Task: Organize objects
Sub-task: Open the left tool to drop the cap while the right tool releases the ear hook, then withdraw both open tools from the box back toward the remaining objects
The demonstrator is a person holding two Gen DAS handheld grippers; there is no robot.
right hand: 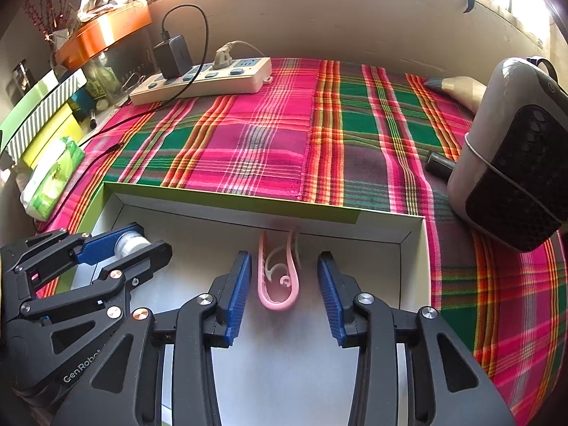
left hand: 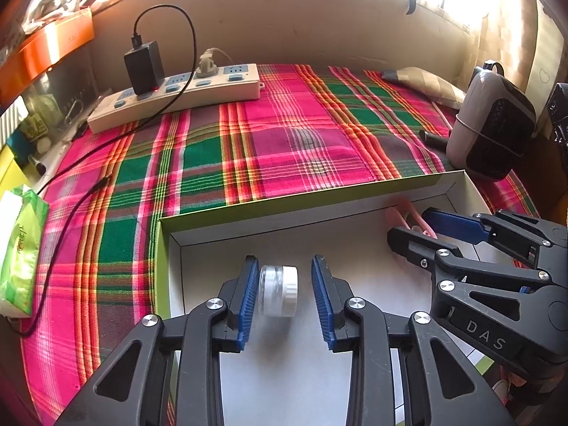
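Observation:
A shallow white box with a green rim lies on the plaid cloth. A small clear jar with a white lid lies on its side in the box, between the open fingers of my left gripper, not touched. It also shows in the right wrist view. A pink hair clip lies in the box between the open fingers of my right gripper, apart from both pads. The clip is partly hidden behind the right gripper in the left wrist view.
A white power strip with a black charger and cable lies at the back left. A grey and black heater stands at the right, a dark tube beside it. A green tissue pack lies left.

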